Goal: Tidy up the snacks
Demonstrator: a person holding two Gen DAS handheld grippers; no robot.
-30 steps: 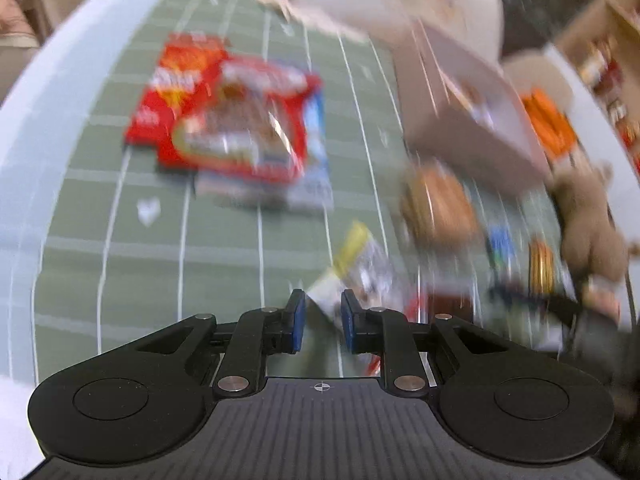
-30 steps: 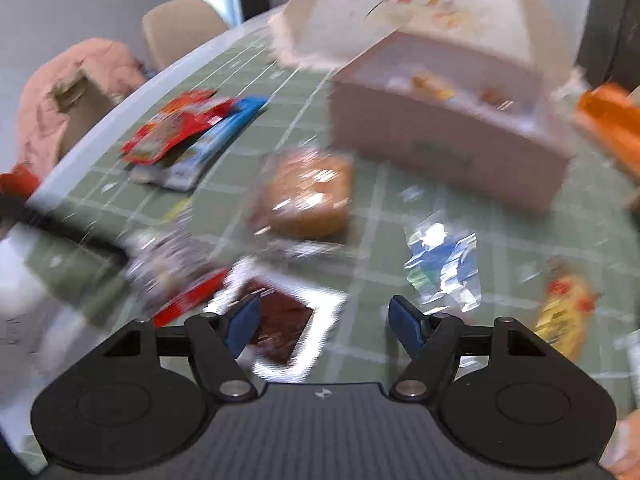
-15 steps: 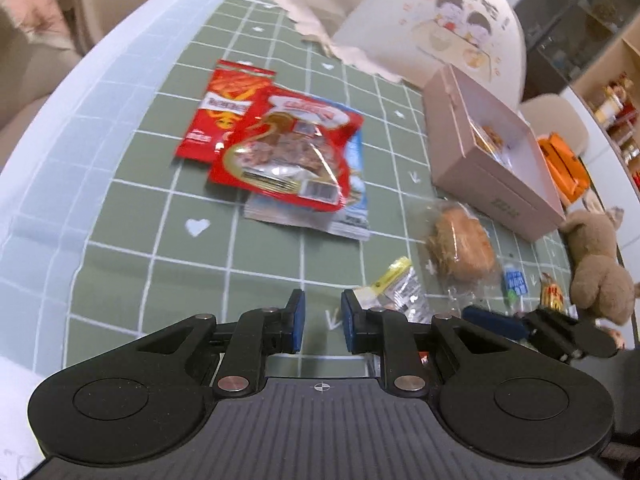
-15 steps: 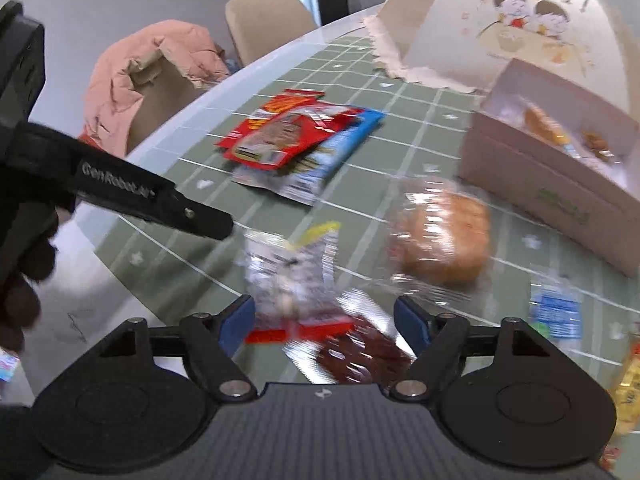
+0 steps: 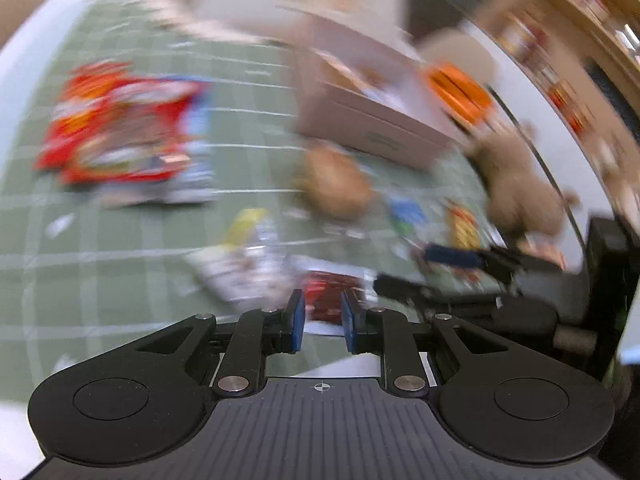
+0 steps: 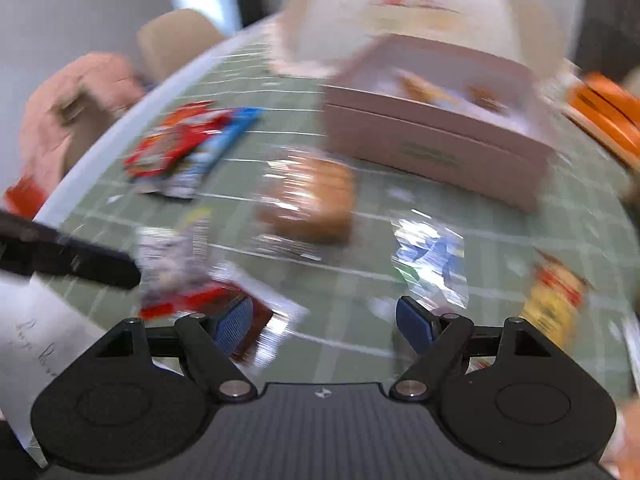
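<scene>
Two grippers hover above loose snacks: left gripper (image 5: 322,316) nearly closed, empty; right gripper (image 6: 324,322) spread wide, empty, ready to load the pink box (image 6: 432,140).

Wrist cams, steep down, shared tablecloth (image 5: 120,280)

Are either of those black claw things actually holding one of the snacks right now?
No, neither holds anything. The left gripper is nearly shut with only air between its blue pads; the right gripper is open above the green tablecloth. The snacks lie loose on it.
</scene>
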